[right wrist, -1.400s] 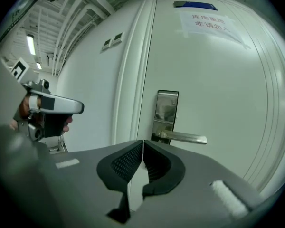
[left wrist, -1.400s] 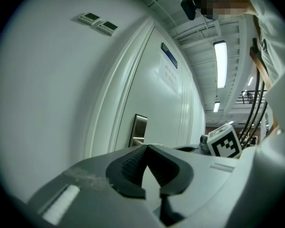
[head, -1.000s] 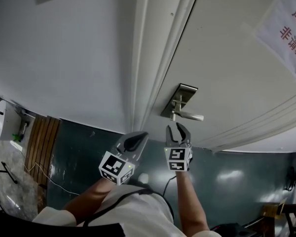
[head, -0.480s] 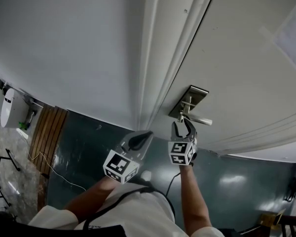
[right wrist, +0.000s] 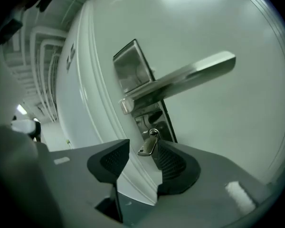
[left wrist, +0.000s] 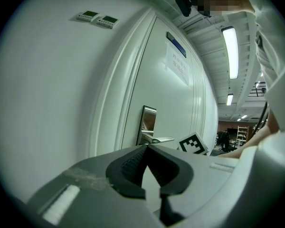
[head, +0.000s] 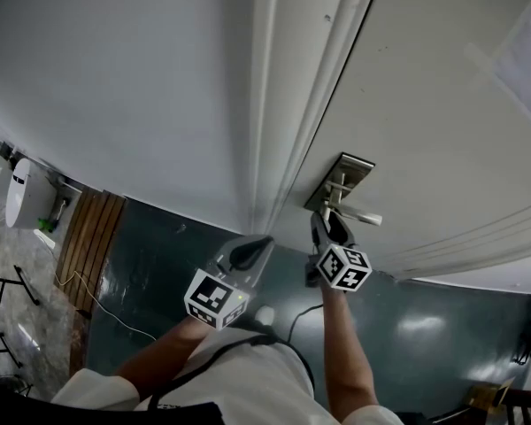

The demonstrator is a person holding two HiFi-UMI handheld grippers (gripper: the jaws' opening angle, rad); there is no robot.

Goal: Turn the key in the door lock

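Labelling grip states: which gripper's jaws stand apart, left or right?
The right gripper: its jaws have just been opening, with the key unclamped between them. The left gripper has its tips together and holds nothing.

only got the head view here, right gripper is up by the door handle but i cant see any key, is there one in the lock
Observer: Yes. The right gripper view shows a key sitting in the lock, below the lever handle.
Operator: is the right gripper clamped on it
Observer: No. The right gripper has just been opening its jaws. They stand apart with the key's head between them, close to one pad and with a clear gap to the other.
Operator: and the left one
Observer: In its own view the left gripper is shut, tips together, with nothing between them.
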